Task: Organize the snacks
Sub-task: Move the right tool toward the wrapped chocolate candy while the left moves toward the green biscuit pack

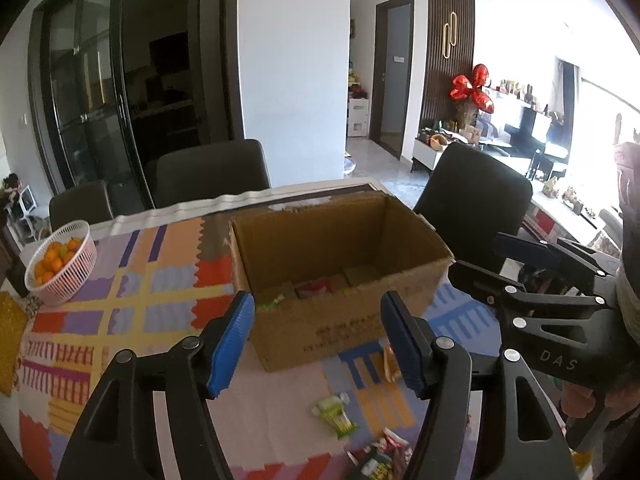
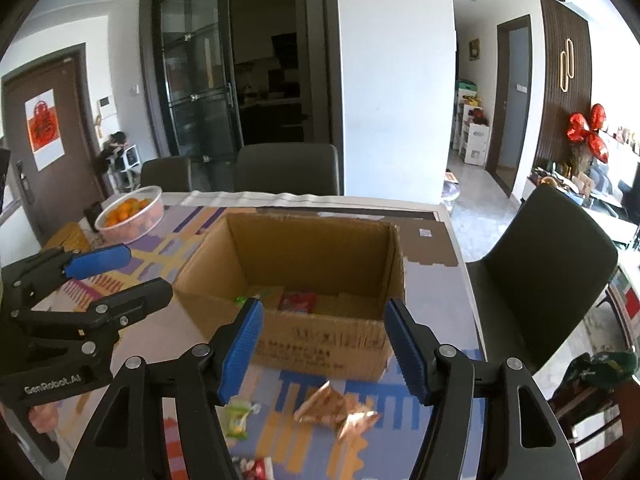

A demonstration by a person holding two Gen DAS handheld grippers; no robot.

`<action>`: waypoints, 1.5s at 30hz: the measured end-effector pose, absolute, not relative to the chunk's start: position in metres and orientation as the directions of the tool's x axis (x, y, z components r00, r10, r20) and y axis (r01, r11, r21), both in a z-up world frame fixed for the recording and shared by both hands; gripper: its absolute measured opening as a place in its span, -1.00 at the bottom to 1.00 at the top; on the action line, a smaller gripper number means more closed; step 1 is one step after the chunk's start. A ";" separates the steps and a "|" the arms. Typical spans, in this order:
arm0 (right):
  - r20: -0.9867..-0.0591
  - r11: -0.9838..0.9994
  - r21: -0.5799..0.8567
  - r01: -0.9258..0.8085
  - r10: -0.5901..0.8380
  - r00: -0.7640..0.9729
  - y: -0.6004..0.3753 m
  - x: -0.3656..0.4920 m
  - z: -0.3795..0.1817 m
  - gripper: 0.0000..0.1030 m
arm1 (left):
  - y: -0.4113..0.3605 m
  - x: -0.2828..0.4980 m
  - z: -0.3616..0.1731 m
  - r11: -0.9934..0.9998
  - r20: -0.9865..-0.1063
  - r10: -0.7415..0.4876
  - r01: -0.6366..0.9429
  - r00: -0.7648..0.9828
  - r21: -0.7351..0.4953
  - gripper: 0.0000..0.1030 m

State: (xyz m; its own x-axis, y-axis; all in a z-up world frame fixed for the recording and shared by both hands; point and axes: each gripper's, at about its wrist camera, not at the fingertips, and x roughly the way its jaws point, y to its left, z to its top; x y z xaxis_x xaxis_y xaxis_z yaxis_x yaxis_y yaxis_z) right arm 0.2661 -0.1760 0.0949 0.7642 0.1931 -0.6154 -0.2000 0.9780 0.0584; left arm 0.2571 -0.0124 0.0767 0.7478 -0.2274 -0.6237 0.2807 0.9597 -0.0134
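Note:
An open cardboard box (image 1: 340,328) stands on the patterned tablecloth, and both grippers hover in front of it. Inside it lie a red packet (image 1: 316,286) and a green packet (image 1: 272,302). My left gripper (image 1: 318,344) is open, with nothing between its blue pads. My right gripper (image 2: 324,350) is open and empty too. On the cloth before the box (image 2: 320,344) lie an orange packet (image 2: 336,404), a green packet (image 2: 238,420) and a red packet (image 2: 252,470). Each gripper shows in the other's view: the right one (image 1: 476,254) and the left one (image 2: 148,270).
A basket of oranges (image 1: 60,264) sits at the table's far left. Dark chairs (image 1: 212,172) stand behind the table, and another chair (image 2: 548,264) is at its right edge. A dark and yellow packet (image 1: 380,464) lies near the front.

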 end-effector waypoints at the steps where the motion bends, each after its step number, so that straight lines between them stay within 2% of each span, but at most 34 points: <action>1: -0.613 0.978 0.058 -0.202 0.195 0.765 -0.177 0.260 0.095 0.24 | -0.012 0.251 0.076 0.960 -0.625 -0.227 0.280 0.747 -0.014 0.27; 14: -0.643 0.980 0.060 -0.192 0.185 0.744 -0.188 0.212 0.075 0.24 | -0.018 0.196 0.045 0.959 -0.658 -0.232 0.283 0.717 -0.030 0.31; 26: -0.705 0.984 0.044 -0.172 0.153 0.693 -0.187 0.186 0.036 0.24 | -0.013 0.177 -0.003 0.963 -0.734 -0.230 0.256 0.639 -0.078 0.31; 41: -0.807 0.986 0.038 -0.160 0.125 0.577 -0.189 0.175 -0.019 0.24 | -0.013 0.170 -0.060 0.957 -0.803 -0.280 0.223 0.526 -0.188 0.29; 45: -0.832 0.987 0.039 -0.153 0.117 0.542 -0.189 0.174 -0.035 0.24 | -0.010 0.172 -0.076 0.942 -0.802 -0.335 0.208 0.494 -0.265 0.19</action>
